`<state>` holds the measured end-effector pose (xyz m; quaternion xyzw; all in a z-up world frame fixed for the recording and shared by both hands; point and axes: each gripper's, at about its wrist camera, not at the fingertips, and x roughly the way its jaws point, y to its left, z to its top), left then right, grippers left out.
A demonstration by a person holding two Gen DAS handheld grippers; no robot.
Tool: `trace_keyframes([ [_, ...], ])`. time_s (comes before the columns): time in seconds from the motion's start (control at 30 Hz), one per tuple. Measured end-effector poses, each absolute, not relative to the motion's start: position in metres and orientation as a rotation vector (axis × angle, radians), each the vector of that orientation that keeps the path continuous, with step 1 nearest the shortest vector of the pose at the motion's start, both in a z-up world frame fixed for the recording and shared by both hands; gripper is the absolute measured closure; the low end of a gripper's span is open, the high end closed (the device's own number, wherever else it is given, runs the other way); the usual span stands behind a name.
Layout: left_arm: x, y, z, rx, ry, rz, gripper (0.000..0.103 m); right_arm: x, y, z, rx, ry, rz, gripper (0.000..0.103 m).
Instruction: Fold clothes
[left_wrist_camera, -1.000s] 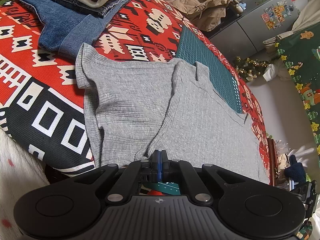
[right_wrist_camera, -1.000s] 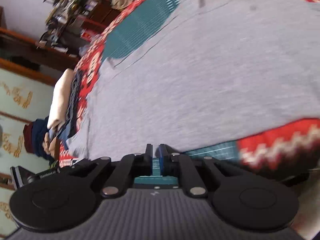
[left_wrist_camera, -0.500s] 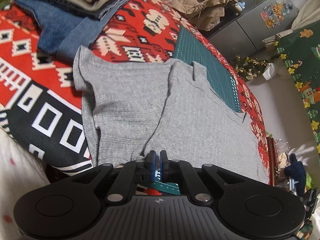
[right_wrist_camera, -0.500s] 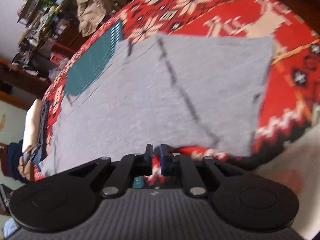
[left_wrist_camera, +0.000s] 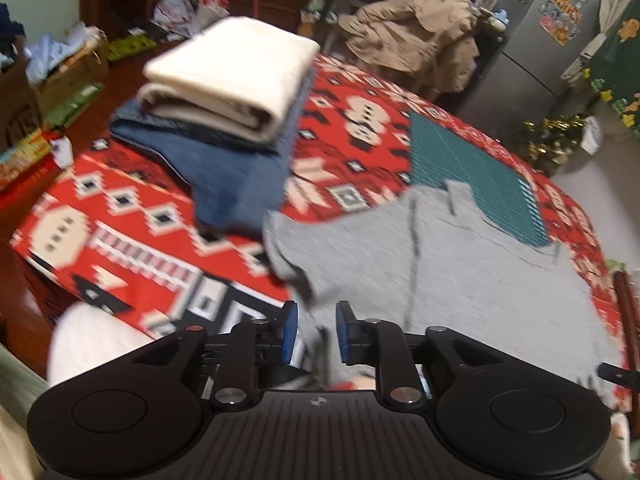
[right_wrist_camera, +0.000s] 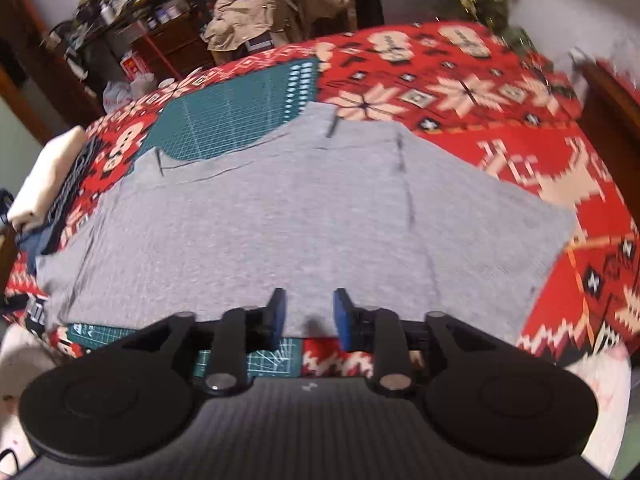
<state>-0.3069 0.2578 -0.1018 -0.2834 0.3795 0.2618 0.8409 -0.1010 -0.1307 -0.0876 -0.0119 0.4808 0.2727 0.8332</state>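
A grey ribbed T-shirt lies spread on the red patterned cloth, its collar over a green cutting mat. My left gripper is open at the shirt's near left hem, with the cloth edge between the blue pads but not pinched. In the right wrist view the same shirt fills the middle. My right gripper is open just above the shirt's near hem, holding nothing.
A stack of folded clothes, cream sweater on blue jeans, sits at the far left of the table. A tan jacket hangs on a chair behind. The red cloth shows at the right.
Both grippers were shut at the shirt's near hem and have opened. Both have pulled up and back, and the shirt now lies flat.
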Motion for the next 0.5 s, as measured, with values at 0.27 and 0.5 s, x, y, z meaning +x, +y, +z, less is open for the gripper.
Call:
trace_keyframes([
  [0.27, -0.306, 0.291, -0.113, -0.623, 0.783, 0.599, 0.070, -0.120, -0.095, -0.079, -0.107, 0.944, 0.599, 0.021],
  [0.5, -0.292, 0.307, -0.122, -0.659, 0.764, 0.576, 0.068, -0.124, -0.074, -0.075, -0.145, 0.876, 0.613, 0.001],
])
